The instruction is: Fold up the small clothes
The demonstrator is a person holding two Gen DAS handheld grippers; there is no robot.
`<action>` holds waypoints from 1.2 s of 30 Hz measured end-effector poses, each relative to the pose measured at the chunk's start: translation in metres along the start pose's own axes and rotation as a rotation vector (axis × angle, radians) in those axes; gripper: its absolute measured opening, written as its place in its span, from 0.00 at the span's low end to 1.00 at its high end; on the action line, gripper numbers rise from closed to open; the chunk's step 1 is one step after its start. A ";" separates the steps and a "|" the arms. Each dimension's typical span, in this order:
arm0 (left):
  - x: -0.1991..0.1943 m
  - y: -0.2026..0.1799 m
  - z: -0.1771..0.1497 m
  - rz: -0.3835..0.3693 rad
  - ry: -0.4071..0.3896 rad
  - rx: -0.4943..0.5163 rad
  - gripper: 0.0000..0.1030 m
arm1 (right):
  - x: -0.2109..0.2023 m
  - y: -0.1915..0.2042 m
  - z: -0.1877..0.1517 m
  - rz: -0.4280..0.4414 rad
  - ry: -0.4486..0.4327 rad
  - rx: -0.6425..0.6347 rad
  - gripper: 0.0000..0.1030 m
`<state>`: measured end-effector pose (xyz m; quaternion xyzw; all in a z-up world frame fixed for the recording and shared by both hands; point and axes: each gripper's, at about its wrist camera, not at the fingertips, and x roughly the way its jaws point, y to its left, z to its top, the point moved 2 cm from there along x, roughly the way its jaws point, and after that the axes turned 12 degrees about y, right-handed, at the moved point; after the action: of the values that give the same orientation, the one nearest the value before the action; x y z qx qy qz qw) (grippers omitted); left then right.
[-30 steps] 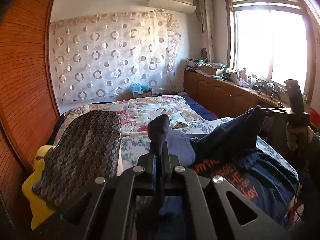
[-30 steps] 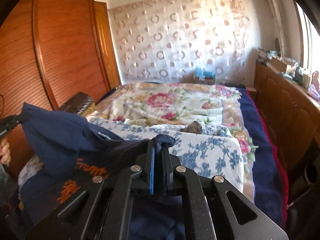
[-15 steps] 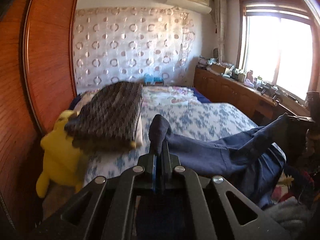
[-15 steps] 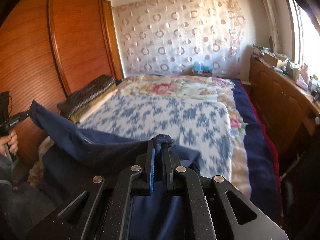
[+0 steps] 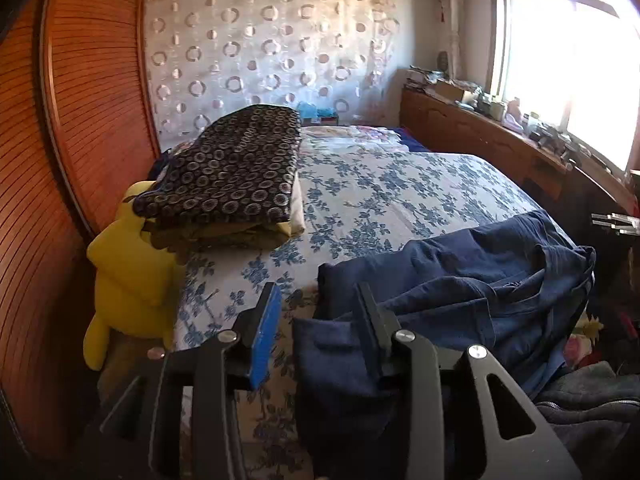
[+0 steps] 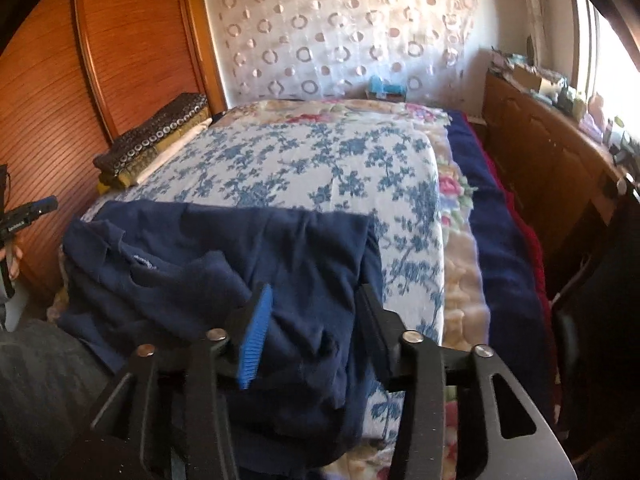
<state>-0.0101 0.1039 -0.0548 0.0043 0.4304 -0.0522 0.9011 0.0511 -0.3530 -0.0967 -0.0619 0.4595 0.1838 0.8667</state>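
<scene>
We see a bed (image 5: 400,184) under a blue-flowered sheet (image 6: 320,160), with a folded dark ring-patterned blanket (image 5: 228,172) stacked at its left edge and a yellow plush toy (image 5: 128,264) wedged between that stack and the wooden wardrobe (image 5: 60,160). Behind the bed hangs a white curtain (image 5: 272,52) with ring shapes, and along the right runs a wooden cabinet (image 6: 540,148) cluttered with small items under a bright window (image 5: 568,52).

A navy shirt (image 5: 472,280) lies on a white sheet (image 5: 392,192) with blue flowers; folded blanket (image 5: 228,176) dark with pale rings; yellow plush toy (image 5: 128,272).
</scene>
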 end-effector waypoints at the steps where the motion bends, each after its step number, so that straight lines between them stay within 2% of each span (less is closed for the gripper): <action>1: 0.004 0.001 0.003 -0.011 0.006 -0.002 0.38 | -0.001 0.000 0.003 -0.005 -0.008 -0.004 0.55; 5: 0.029 0.004 0.017 -0.062 0.045 -0.003 0.43 | 0.005 0.003 0.020 -0.025 -0.021 -0.031 0.69; 9: 0.059 0.008 0.030 -0.091 0.111 0.004 0.43 | 0.028 0.000 0.037 -0.015 -0.006 -0.046 0.74; 18: 0.110 0.009 0.035 -0.120 0.244 0.008 0.43 | 0.094 -0.020 0.060 -0.015 0.091 -0.026 0.74; 27: 0.124 0.010 0.030 -0.178 0.291 -0.006 0.43 | 0.116 -0.036 0.054 0.009 0.157 0.012 0.75; 31: 0.125 0.006 0.032 -0.173 0.303 0.011 0.43 | 0.116 -0.033 0.053 0.000 0.154 0.002 0.74; 33: 0.125 0.002 0.032 -0.192 0.298 0.021 0.40 | 0.116 -0.031 0.053 0.004 0.151 -0.006 0.64; 34: 0.124 -0.002 0.031 -0.227 0.289 0.038 0.33 | 0.117 -0.029 0.053 0.007 0.150 -0.011 0.60; 35: 0.123 -0.007 0.029 -0.247 0.280 0.066 0.22 | 0.117 -0.027 0.053 0.004 0.148 -0.017 0.46; 36: 0.123 -0.011 0.029 -0.244 0.276 0.083 0.16 | 0.117 -0.025 0.053 0.007 0.146 -0.024 0.28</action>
<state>0.0884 0.0802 -0.1318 -0.0039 0.5449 -0.1777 0.8194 0.1610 -0.3312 -0.1641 -0.0839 0.5197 0.1874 0.8293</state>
